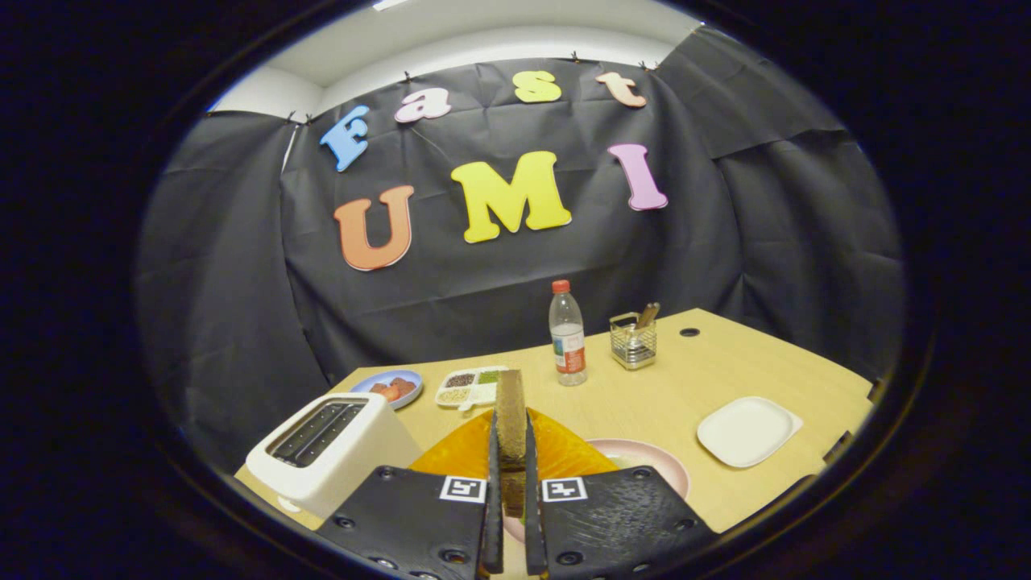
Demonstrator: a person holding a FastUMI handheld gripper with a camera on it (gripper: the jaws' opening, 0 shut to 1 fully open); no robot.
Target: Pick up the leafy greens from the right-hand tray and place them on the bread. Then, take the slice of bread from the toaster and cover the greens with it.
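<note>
Brown bread (511, 415) stands on its edge between the two fingers of the tongs (511, 483), which squeeze it tight. It is up above the orange plate (564, 455), near the white toaster (330, 451) on the worktop (660, 387).

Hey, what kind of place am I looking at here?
Likely a staged kitchen booth for recording demos: a wooden table against black cloth, with a toaster and a water bottle. The hand-held gripper is clamped on a bread slice.
</note>
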